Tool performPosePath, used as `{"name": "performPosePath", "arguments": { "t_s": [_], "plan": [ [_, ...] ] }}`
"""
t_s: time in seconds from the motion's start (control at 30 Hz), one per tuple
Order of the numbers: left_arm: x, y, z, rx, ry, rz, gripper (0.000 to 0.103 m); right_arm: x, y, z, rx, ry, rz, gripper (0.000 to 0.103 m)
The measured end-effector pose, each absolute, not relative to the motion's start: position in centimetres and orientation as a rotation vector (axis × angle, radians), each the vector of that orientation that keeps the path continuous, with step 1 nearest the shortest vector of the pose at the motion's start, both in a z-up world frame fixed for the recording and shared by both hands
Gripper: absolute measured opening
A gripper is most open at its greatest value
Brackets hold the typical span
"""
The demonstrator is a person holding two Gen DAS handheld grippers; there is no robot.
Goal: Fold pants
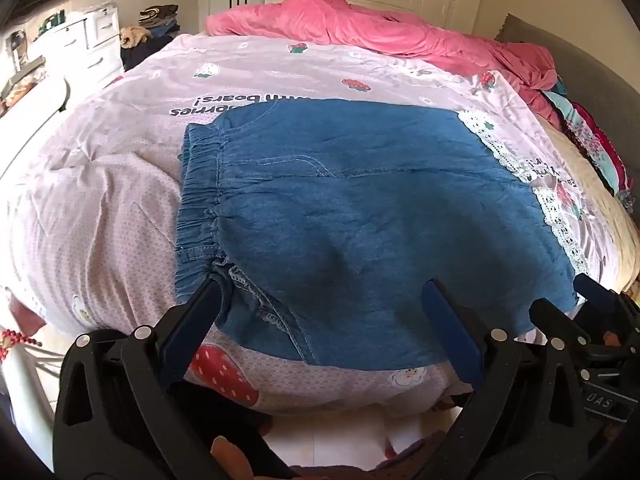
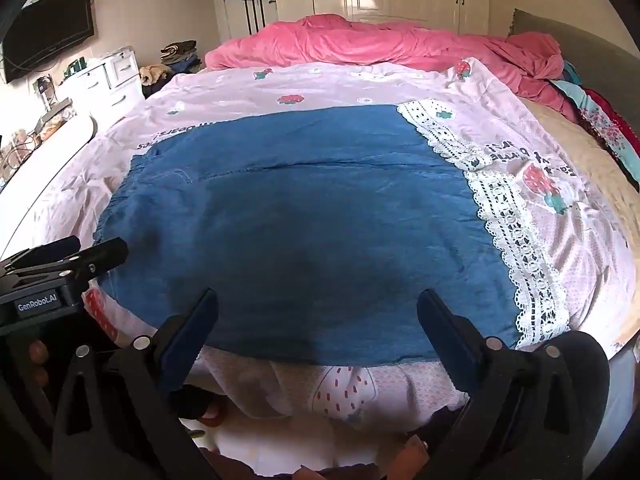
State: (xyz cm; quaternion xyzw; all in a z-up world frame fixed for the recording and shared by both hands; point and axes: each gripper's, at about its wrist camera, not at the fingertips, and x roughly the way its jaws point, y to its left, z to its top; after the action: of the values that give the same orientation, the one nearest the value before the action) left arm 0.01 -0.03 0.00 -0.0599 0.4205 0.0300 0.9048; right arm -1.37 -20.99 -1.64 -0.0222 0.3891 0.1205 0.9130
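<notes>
Folded blue denim pants (image 1: 360,208) lie flat on the pink strawberry-print bedspread (image 1: 100,208); left claw (image 1: 324,300) and right claw (image 2: 320,312) hover spread wide, empty.

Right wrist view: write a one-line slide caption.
Open right gripper hovers at the near edge of blue denim pants lying flat on a pink strawberry-print bedsheet.

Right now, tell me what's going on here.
A person is folding blue pants spread flat on a pink bedsheet. The left hand-held gripper and right hand-held gripper are both open over the near edge of the pants, gripping nothing. The waistband lies to the left.
</notes>
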Motion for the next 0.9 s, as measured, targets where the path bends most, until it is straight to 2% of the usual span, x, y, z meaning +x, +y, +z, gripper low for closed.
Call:
{"name": "performPosePath", "arguments": {
  "t_s": [0.9],
  "plan": [
    [-0.09, -0.46, 0.08, -0.118, 0.867, 0.04, 0.094, -1.54, -21.1, -1.32, -0.051, 0.795, 0.251, 0.099]
  ]
}}
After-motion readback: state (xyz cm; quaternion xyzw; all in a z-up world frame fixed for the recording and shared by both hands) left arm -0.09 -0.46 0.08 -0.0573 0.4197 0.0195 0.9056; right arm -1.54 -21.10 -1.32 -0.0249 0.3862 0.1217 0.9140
